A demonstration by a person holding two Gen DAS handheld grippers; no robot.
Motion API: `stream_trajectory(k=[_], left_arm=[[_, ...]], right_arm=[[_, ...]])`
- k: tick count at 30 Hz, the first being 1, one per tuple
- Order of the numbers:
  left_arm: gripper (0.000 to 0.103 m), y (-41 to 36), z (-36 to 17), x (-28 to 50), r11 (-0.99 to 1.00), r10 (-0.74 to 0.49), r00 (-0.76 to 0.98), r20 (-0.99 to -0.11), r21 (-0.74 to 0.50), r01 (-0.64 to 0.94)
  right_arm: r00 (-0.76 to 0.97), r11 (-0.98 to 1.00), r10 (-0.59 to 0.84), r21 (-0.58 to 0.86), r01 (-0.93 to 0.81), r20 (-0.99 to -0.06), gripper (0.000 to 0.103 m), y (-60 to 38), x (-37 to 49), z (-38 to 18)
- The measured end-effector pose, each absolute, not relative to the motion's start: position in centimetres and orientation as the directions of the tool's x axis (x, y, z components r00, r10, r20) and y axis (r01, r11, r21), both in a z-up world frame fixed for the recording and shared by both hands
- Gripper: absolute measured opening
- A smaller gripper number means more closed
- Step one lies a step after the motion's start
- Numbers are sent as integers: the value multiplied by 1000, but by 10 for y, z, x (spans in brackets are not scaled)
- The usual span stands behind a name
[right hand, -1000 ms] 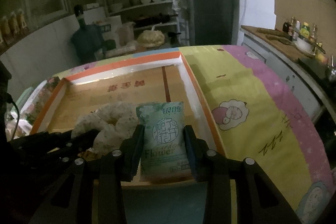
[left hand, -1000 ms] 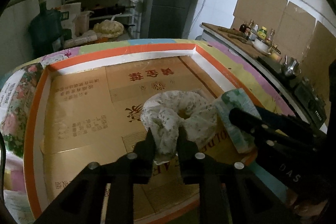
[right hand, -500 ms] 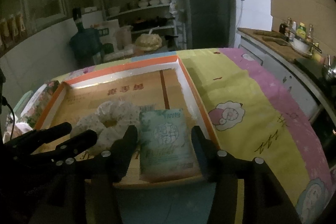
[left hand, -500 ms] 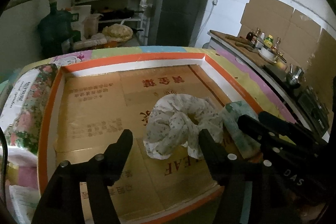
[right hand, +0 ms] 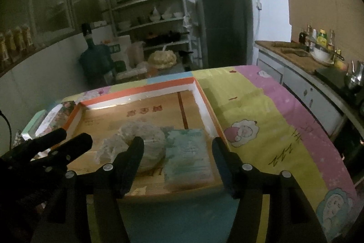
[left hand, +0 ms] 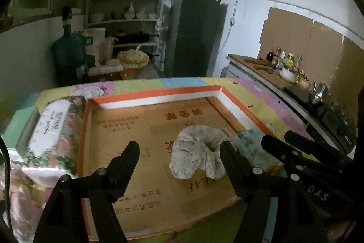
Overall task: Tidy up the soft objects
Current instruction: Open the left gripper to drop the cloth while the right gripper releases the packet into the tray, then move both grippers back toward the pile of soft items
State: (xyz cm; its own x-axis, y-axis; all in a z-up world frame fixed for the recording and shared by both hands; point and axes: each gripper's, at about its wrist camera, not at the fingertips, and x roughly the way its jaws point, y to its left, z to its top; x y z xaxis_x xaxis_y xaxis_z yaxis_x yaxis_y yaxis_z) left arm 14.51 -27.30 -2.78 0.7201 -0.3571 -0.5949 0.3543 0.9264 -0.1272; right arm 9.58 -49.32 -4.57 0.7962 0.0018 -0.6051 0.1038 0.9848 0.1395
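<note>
Scrunchie [left hand: 200, 152] and tissue pack [right hand: 187, 157] lie side by side in the tray [left hand: 157, 93], pack lengthwise ahead of the right gripper [right hand: 177, 152]; left gripper [left hand: 179, 155] nearer the scrunchie; both fingers opening, gripping nothing

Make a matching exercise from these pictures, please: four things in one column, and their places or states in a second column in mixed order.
Things
1. floral scrunchie
2. green tissue pack
3. flowered package
4. left gripper

Places or states
A. outside the tray, against its left wall
B. jaws wide and opening, pressing on nothing
C. on the cardboard floor of the tray, ring-shaped, white cloth
D. flat in the tray's near right corner, beside the ring

Right pairs: 1-C, 2-D, 3-A, 4-B
</note>
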Motion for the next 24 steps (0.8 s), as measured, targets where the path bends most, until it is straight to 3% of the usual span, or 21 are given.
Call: stream_trajectory(k=[8,11,24], left_arm=[[73,-256,-13,130,938,-324,764,-557,-84,337],[73,-245,-8,124,941,-318,776,-545,-79,330],[73,-196,1,109,962,-262,816,-516,-70,264]], right_arm=[[824,984,26,159,79,-567,65,-473,85,-33],[834,983,45,172,61,-550,71,-464,81,-29],[851,984,104,179,-13,-514,73,-411,72,-17]])
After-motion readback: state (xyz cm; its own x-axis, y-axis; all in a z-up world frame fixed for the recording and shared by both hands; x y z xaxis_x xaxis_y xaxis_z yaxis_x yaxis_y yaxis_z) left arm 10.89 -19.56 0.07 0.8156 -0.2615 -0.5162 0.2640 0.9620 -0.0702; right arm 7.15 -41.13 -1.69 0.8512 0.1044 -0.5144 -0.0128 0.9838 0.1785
